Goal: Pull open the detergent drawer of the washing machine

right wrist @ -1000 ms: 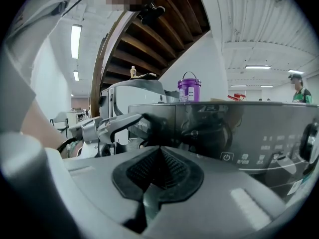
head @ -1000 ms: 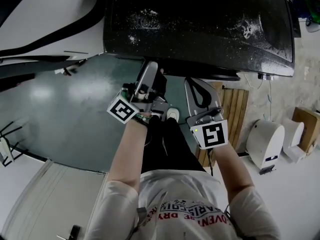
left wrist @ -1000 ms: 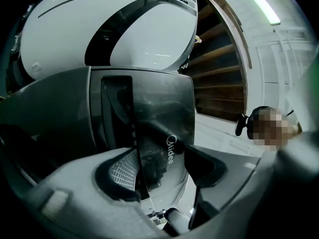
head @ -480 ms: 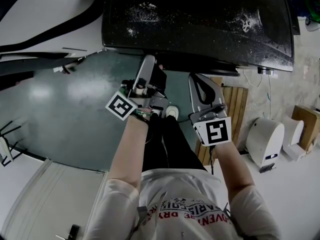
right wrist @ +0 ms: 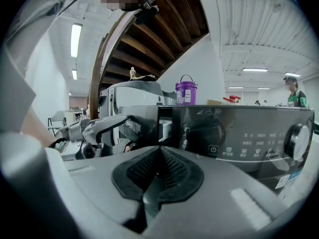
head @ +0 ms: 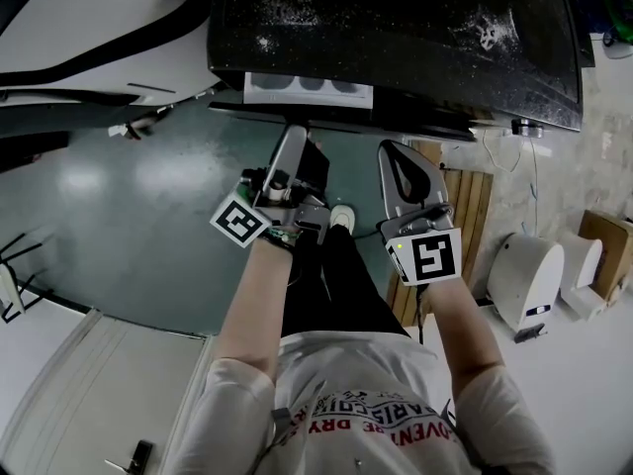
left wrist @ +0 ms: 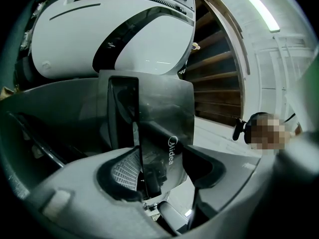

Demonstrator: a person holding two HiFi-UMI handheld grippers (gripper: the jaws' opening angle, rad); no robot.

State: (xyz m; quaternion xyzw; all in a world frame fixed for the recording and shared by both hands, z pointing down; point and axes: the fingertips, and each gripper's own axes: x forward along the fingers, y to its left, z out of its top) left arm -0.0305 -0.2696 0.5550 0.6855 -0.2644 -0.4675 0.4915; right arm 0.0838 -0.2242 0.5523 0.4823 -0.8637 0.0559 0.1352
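Observation:
The black washing machine (head: 396, 38) fills the top of the head view. Its detergent drawer (head: 309, 88) stands partly out, with white compartments showing. My left gripper (head: 295, 132) reaches up to the drawer's front. In the left gripper view the glossy front panel (left wrist: 164, 118) stands between the pads of the left gripper (left wrist: 159, 178); the jaws are closing on it. My right gripper (head: 396, 161) hangs to the right of the drawer, apart from it. Its pads meet with nothing between them in the right gripper view (right wrist: 158, 171), which faces the control panel (right wrist: 239, 133).
A purple bucket (right wrist: 186, 92) sits on the machine's top. A white rounded machine (left wrist: 99, 39) stands to the left. Wooden slats (head: 465, 216) and white appliances (head: 524, 280) lie on the floor at the right. A person (right wrist: 294, 91) stands far off.
The drawer has slid out from under the machine's top, so its white compartments now show. My left gripper drew back with it. The right gripper stayed where it was.

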